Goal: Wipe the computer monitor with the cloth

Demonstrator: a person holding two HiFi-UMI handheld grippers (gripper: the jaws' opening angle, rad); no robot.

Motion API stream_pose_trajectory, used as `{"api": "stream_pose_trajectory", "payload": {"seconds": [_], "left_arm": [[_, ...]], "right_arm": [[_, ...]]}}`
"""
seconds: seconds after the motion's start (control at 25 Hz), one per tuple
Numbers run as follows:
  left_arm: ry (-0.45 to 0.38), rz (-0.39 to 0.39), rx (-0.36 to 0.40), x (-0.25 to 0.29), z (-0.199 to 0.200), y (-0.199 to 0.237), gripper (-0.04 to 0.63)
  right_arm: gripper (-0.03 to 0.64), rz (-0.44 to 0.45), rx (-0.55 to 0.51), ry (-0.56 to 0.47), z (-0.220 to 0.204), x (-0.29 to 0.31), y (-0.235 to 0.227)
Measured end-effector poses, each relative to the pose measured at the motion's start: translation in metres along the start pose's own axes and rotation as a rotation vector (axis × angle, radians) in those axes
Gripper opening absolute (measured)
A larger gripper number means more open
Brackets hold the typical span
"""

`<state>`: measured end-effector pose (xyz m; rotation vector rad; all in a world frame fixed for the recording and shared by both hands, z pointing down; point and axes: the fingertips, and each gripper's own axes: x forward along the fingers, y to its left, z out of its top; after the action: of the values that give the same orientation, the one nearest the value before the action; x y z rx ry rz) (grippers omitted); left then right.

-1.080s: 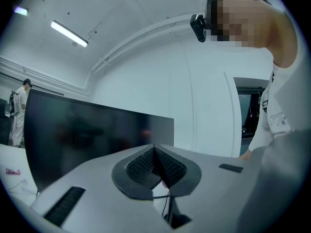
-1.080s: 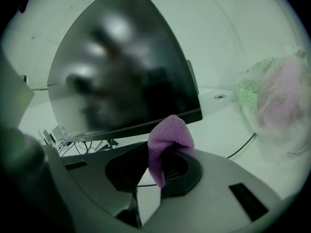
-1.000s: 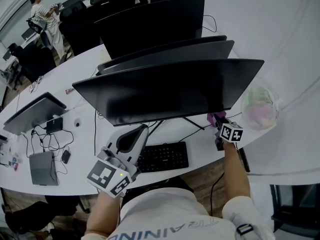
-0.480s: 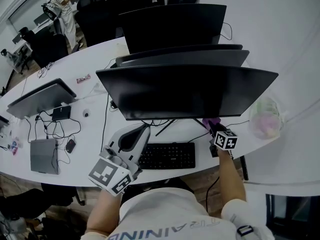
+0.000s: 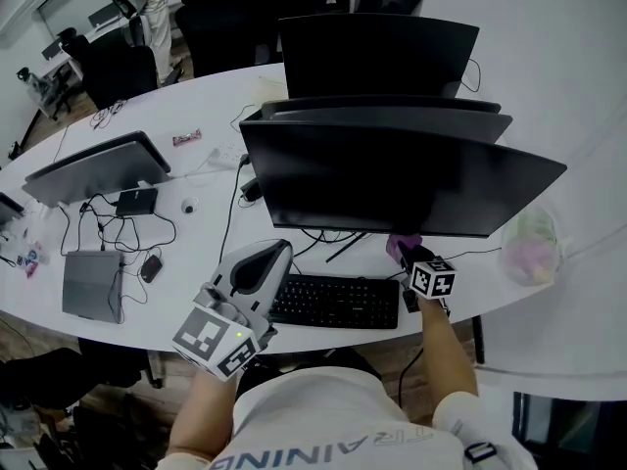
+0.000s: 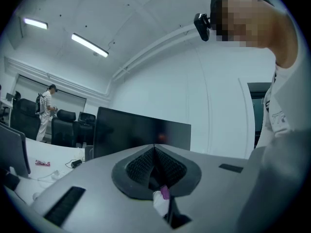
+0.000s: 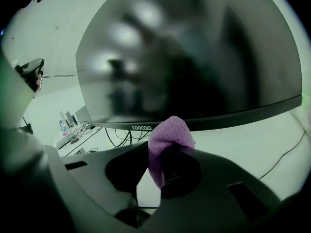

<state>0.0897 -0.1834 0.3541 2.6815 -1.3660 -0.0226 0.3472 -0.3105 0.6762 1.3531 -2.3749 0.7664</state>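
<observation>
Clamping a fold of the purple cloth [image 7: 168,136] between its jaws, the right gripper [image 5: 406,255] sat just under the lower edge of the front monitor [image 5: 392,179], towards its right half, above the desk [image 5: 196,101] and beside the keyboard [image 5: 333,302]. The cloth bulged out past the fingertips, so soft fabric rather than hard plastic would meet the glass. In the right gripper view the cloth's top overlapped the bezel, but whether it actually touched was unclear. That low position suited a stroke upward across the dark screen, so the wiping seemed barely begun. The left gripper [image 5: 265,267] had its jaws pressed together with nothing between their tips. It was tilted upward and held back at the desk's near edge, left of the keyboard, out of the working gripper's way.
</observation>
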Motion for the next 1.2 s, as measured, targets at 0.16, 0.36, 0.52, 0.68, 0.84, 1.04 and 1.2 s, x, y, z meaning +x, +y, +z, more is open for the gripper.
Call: {"api": "stream_pose_trajectory", "payload": {"seconds": [0.16,0.36,0.52,0.68,0.84,1.04,1.2], "left_arm": [[-0.003,0.023,-0.008,-0.015,0.001,0.010,0.009],[-0.001,0.048,-0.019,-0.036,0.000,0.026,0.009],[-0.003,0.071,-0.028,-0.053,0.000,0.039,0.009],[-0.005,0.091,-0.040,-0.071,-0.002,0.054,0.009],[-0.009,0.109,-0.048,-0.088,-0.001,0.069,0.009],[-0.010,0.132,-0.056,-0.108,0.000,0.086,0.009],[-0.017,0.154,-0.066,-0.126,-0.001,0.102,0.009]], "right_arm": [[0.064,0.033,-0.020,0.016,0.000,0.012,0.026],[0.064,0.057,-0.035,0.030,-0.001,0.026,0.057],[0.064,0.081,-0.051,0.035,-0.001,0.037,0.081],[0.064,0.101,-0.065,0.041,0.000,0.047,0.107],[0.064,0.121,-0.078,0.050,0.001,0.058,0.132],[0.064,0.140,-0.092,0.060,0.000,0.072,0.159],[0.064,0.161,-0.108,0.071,0.000,0.085,0.185]]}}
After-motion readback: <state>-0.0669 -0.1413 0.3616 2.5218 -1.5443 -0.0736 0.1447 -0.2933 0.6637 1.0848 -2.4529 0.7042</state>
